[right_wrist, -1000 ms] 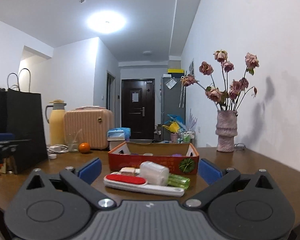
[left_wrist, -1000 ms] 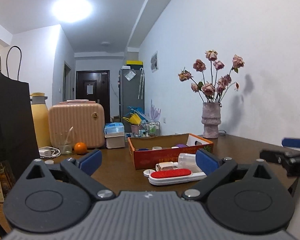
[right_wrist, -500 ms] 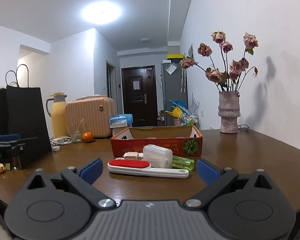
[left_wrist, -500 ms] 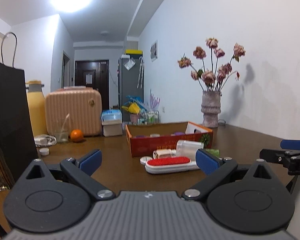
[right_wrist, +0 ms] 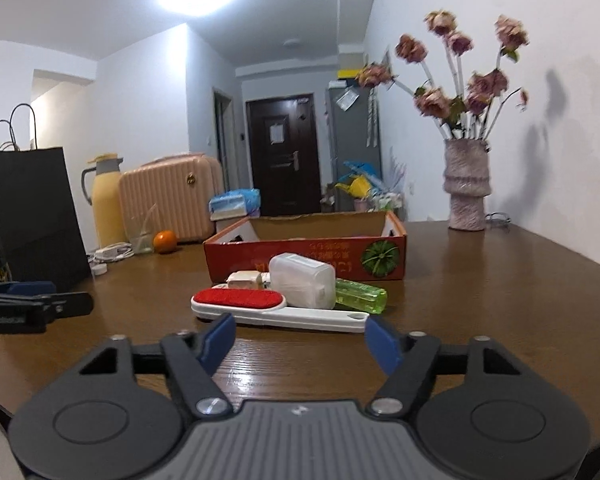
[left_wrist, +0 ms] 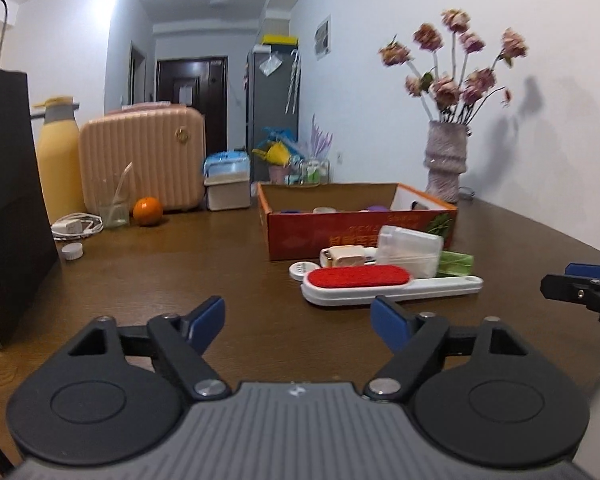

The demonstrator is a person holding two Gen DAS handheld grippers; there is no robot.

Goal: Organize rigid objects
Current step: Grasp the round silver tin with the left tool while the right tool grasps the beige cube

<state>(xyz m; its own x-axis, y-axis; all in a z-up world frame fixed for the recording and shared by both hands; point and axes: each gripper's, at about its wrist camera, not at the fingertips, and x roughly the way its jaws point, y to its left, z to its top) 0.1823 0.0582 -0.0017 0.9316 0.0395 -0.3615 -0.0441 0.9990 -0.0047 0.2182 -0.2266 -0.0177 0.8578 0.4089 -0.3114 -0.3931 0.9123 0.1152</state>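
Brown wood-grain table (right_wrist: 480, 280) carries everything. On it, an open red cardboard box (right_wrist: 300, 256) stands, its front printed with a green round pumpkin-like picture and gold characters too blurred to read. Just before the box lies a white lint brush with a red oval pad (right_wrist: 260, 306), with a translucent white plastic case (right_wrist: 304, 284), a green clear plastic bottle (right_wrist: 360, 300) and a small cream plug adapter (right_wrist: 244, 280) huddled behind it. Nearest, the right gripper (right_wrist: 300, 338) and left gripper (left_wrist: 298, 322) hover short of the brush, jaws closing, nothing between them, holding nothing.
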